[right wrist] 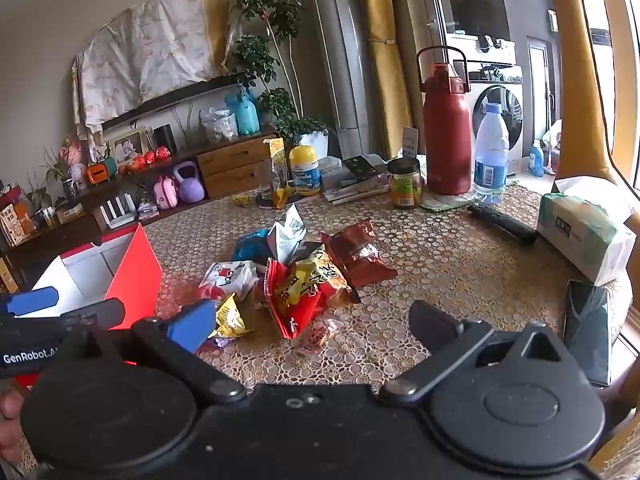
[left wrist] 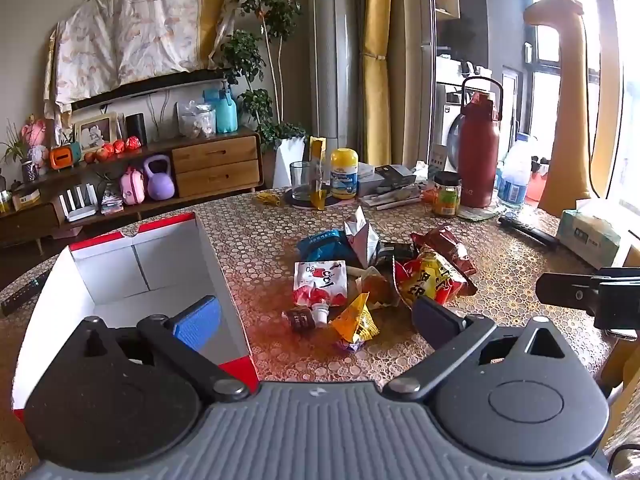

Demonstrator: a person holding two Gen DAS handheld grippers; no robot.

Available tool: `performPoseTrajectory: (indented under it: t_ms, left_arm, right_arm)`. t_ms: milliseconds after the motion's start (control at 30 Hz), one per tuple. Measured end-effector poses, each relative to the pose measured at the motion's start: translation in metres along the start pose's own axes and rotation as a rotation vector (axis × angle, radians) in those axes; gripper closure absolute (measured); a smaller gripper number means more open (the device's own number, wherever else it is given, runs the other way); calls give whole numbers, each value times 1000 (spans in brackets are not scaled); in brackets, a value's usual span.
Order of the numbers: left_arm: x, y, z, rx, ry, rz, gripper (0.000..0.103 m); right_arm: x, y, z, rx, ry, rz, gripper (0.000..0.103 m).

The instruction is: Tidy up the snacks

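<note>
Both grippers hang above the near edge of the counter [left wrist: 256, 240], and each has its jaws spread wide with nothing between them. The left gripper [left wrist: 316, 316] sits with its blue-padded finger over the box [left wrist: 120, 264], which stands open at 9 o'clock of the snack pile, white inside and red outside. The right gripper [right wrist: 312, 320] is at 3 o'clock of the left one, and its black body shows at the right edge of the left view. The snacks lie in a loose heap at the middle of the counter: a white and red pouch [left wrist: 320, 282] nearest the box, a small yellow packet [left wrist: 354, 322] at 6 o'clock of the heap, a red and yellow bag [left wrist: 430, 280] at its centre, a dark red bag [left wrist: 444, 246] at 2 o'clock, and a blue bag [left wrist: 324, 244] with a silver wrapper [left wrist: 362, 236] at 12 o'clock. Several of them overlap or touch. Well beyond the heap, at 12 to 1 o'clock, stand a glass [left wrist: 302, 180], a yellow-capped bottle [left wrist: 344, 174], a jar [left wrist: 446, 194], a red flask [left wrist: 480, 152] and a water bottle [left wrist: 516, 176]. A tissue pack [right wrist: 584, 236] lies at 3 o'clock near the counter edge.
</note>
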State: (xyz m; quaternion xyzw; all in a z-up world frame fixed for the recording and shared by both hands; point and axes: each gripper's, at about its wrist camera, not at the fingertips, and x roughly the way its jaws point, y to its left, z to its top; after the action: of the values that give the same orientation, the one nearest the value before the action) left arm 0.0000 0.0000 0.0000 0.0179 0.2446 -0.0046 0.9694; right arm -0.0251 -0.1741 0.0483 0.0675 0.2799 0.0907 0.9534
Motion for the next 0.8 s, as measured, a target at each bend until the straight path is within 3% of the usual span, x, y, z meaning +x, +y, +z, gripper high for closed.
performPoseTrajectory:
  t_ms: [800]
  left_arm:
    - [0,0,0,3,5,4,0]
  right_arm:
    - [0,0,-1,0,1,2,0]
